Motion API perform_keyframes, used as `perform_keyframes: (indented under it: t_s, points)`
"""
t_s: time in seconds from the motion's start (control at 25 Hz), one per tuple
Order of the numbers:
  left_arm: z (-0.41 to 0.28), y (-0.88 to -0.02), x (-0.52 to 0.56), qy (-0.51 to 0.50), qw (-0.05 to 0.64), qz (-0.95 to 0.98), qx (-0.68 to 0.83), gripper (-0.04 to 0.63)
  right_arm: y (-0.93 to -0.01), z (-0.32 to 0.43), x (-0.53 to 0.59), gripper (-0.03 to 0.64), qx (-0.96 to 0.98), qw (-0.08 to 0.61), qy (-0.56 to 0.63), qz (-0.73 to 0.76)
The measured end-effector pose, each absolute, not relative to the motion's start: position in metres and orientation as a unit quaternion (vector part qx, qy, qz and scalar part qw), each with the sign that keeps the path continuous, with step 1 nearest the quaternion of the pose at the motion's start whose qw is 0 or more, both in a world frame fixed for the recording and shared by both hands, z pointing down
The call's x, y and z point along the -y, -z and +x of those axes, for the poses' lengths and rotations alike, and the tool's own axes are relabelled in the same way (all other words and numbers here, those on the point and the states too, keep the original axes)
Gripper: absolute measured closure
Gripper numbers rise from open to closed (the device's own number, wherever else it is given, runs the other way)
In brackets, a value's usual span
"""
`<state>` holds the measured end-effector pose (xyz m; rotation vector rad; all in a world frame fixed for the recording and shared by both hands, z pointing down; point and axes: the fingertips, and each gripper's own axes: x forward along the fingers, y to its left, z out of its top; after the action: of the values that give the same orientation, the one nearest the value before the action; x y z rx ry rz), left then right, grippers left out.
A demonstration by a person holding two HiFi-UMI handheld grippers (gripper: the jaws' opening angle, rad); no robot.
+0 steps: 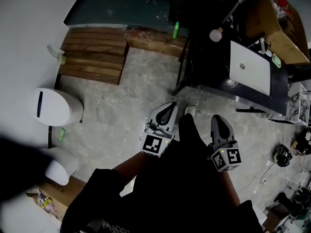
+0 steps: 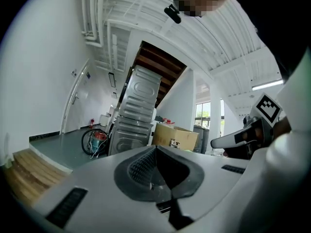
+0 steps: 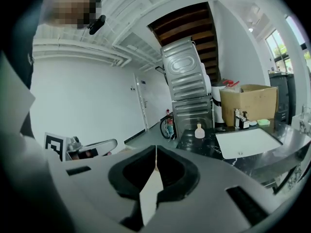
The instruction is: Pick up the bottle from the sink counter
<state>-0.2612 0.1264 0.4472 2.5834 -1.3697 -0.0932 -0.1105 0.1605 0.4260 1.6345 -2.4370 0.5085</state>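
Head view: bottle [image 1: 215, 34] on counter [image 1: 206, 68]

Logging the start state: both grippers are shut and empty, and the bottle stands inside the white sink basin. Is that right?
Not quite. The bottle is not inside the white sink basin. It stands on the dark counter beside it, as the right gripper view shows. The left gripper and right gripper are indeed shut and empty.
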Motion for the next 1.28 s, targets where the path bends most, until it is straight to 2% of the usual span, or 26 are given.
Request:
perform_keyframes:
  t_s: [0.24, 0.56, 1.28]
  points:
    - [-0.263, -0.445, -0.116, 0.034, 0.105, 0.866, 0.488, 0.578, -0.422, -0.116, -0.154, 0.578, 0.828, 0.074, -0.135, 0.539]
    - [-0.238, -0.444, -0.099, 0.005, 0.105, 0.867, 0.486, 0.578, -0.426, -0.086, -0.121, 0.578, 0.822, 0.048, -0.137, 0.55]
    - [-0.133, -0.461, 0.041, -0.071, 0.085, 0.878, 0.466, 0.578, -0.45, 0.024, 0.015, 0.577, 0.807, 0.021, -0.17, 0.565]
